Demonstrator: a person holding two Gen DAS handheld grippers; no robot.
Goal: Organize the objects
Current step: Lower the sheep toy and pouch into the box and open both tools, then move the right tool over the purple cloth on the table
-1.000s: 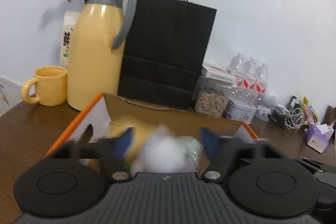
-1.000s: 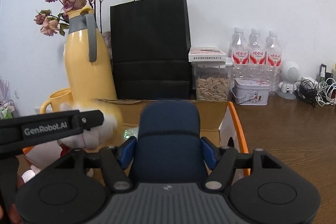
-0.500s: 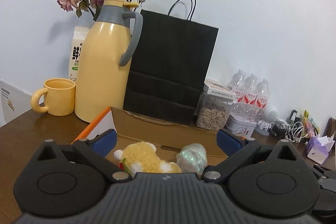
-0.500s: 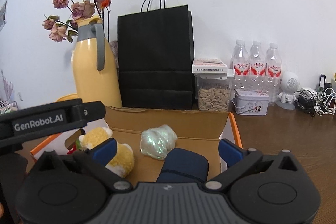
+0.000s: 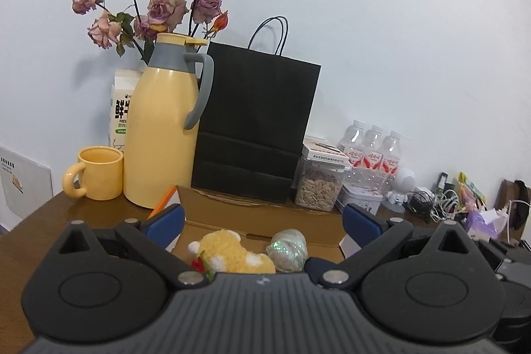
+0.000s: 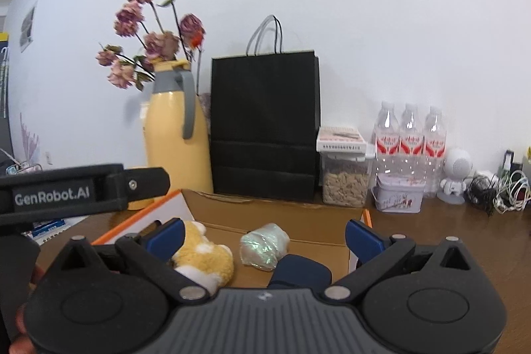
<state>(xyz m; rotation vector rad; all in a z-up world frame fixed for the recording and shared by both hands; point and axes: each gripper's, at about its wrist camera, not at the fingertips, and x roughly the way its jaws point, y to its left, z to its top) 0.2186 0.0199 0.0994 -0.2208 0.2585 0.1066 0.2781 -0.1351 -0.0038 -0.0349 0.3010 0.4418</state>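
An open cardboard box (image 5: 259, 214) with orange-edged flaps sits on the brown table; it also shows in the right wrist view (image 6: 282, 218). Inside lie a yellow plush toy (image 5: 232, 254) (image 6: 202, 257), a shiny pale-green wrapped lump (image 5: 288, 249) (image 6: 264, 246) and a dark blue object (image 6: 300, 271). My left gripper (image 5: 262, 218) is open and empty above the box's near side. My right gripper (image 6: 264, 229) is open and empty above the box. The left gripper's black body (image 6: 83, 188) crosses the left of the right wrist view.
Behind the box stand a yellow thermos jug (image 5: 162, 128) with dried roses, a yellow mug (image 5: 96, 173), a black paper bag (image 5: 255, 135), a seed jar (image 5: 318, 184), a small tin (image 6: 398, 191), water bottles (image 6: 411, 135) and tangled cables (image 6: 504, 188).
Both grippers opened and released the plush toy and the dark blue object into the box, then rose and drew back; the box now sits lower in both views.
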